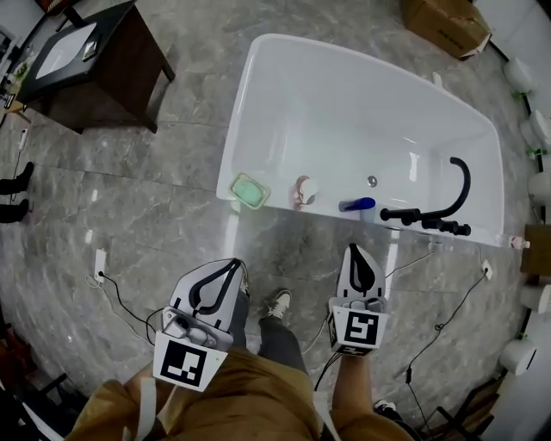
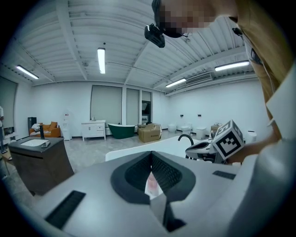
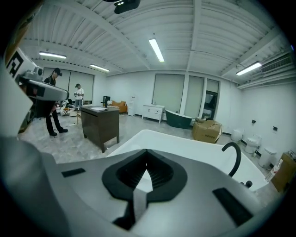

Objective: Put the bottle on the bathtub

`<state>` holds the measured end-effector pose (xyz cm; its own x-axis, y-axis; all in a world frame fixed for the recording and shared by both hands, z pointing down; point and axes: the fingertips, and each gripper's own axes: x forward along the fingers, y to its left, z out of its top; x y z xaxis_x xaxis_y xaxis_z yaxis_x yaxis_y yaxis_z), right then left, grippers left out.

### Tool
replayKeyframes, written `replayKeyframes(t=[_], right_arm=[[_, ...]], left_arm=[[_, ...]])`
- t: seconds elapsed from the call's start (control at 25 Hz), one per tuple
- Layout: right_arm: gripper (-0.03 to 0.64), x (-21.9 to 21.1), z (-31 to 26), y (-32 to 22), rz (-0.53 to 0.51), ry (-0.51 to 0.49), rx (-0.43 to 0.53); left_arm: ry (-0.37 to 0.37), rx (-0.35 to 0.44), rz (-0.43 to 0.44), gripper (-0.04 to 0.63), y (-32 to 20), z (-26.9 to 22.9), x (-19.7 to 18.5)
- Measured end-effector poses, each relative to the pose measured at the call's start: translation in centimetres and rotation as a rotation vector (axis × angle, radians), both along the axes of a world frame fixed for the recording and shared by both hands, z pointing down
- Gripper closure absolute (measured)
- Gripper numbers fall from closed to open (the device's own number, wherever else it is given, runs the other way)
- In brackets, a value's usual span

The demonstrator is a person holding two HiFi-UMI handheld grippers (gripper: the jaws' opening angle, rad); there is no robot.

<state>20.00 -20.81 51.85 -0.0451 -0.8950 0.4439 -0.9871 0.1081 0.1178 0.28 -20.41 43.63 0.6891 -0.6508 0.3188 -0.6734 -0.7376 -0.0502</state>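
The white bathtub (image 1: 362, 112) stands ahead of me on the grey floor. On its near rim lie a pinkish bottle (image 1: 303, 192) and a blue bottle (image 1: 356, 204), with a green soap dish (image 1: 250, 190) to their left. The black faucet (image 1: 439, 211) rises at the rim's right end. My left gripper (image 1: 234, 263) and right gripper (image 1: 354, 250) hover low over the floor, short of the tub, both shut and holding nothing. In the left gripper view the pinkish bottle (image 2: 151, 184) shows far off through the slit between the jaws. The right gripper view shows the bathtub (image 3: 185, 148) and faucet (image 3: 233, 155).
A dark vanity cabinet (image 1: 86, 60) with a sink stands at the back left, and a cardboard box (image 1: 443, 21) beyond the tub. Cables and a power strip (image 1: 99, 263) lie on the floor. White toilets (image 1: 538, 129) line the right edge. People (image 3: 53, 102) stand far left.
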Motion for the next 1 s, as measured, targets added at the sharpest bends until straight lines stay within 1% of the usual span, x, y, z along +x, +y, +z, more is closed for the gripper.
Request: replayKeyframes(t=[0.08, 0.32, 0.48, 0.64, 0.84, 1.0], right_arm=[[0.612, 0.9, -1.7, -0.1, 0.013, -0.001, 0.024], [0.612, 3.1, -7.4, 0.8, 0.063, -0.009, 0.078], [0.614, 2.8, -11.6, 1.7, 0.041, -0.023, 0.123], [0.614, 2.4, -15.6, 2.4, 0.025, -0.016, 0.180], [0.614, 2.2, -20.5, 3.8, 0.024, -0.008, 0.253], [0.614, 1.4, -23.7, 5.0, 0.006, -0.017, 0.305]], left_arm=[[0.000, 0.036, -0.014, 0.589, -0.5, -1.3, 0.1], [0.013, 0.099, -0.032, 0.589, -0.4, -5.6, 0.1], [0.064, 0.103, -0.064, 0.589, -0.1, -7.4, 0.1], [0.110, 0.125, -0.068, 0.589, 0.2, -9.4, 0.6], [0.148, 0.151, -0.074, 0.589, 0.4, -11.5, 0.6], [0.157, 0.192, -0.074, 0.589, 0.3, -12.9, 0.4]])
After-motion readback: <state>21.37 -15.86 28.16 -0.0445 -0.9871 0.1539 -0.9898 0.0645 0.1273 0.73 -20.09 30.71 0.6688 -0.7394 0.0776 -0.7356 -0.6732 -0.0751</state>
